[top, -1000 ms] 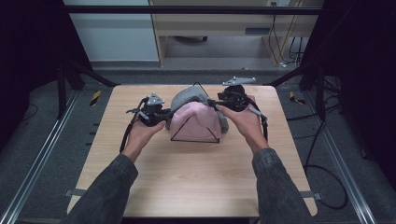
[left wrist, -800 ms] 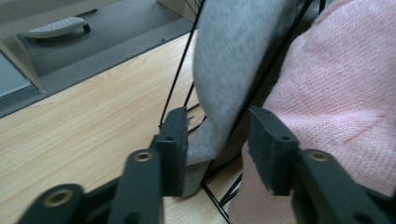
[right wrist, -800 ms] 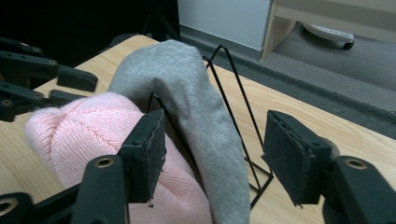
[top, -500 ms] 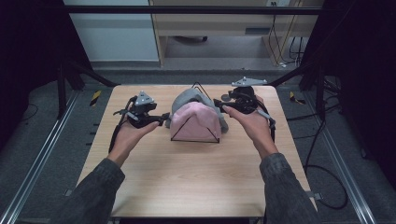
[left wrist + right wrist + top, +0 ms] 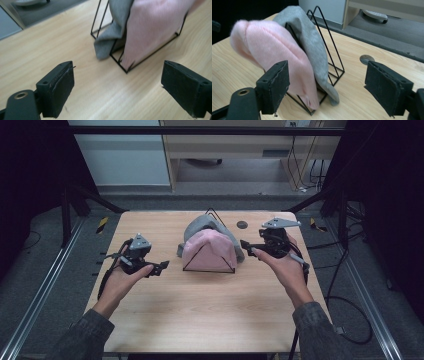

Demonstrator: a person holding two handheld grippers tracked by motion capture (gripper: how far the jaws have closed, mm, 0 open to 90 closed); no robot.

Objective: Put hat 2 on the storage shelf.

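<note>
— What's on the surface (image 5: 200, 320)?
— A black wire rack (image 5: 209, 268) near the middle, holding two cloths – a pink knit one (image 5: 207, 250) draped over the front, a grey one (image 5: 200, 226) behind it, hanging over the wires.
— And the hand-held grippers?
— Left hand-held gripper (image 5: 161, 267) and right hand-held gripper (image 5: 246, 247) flank the rack, both released, jaws wide, nothing between them
</note>
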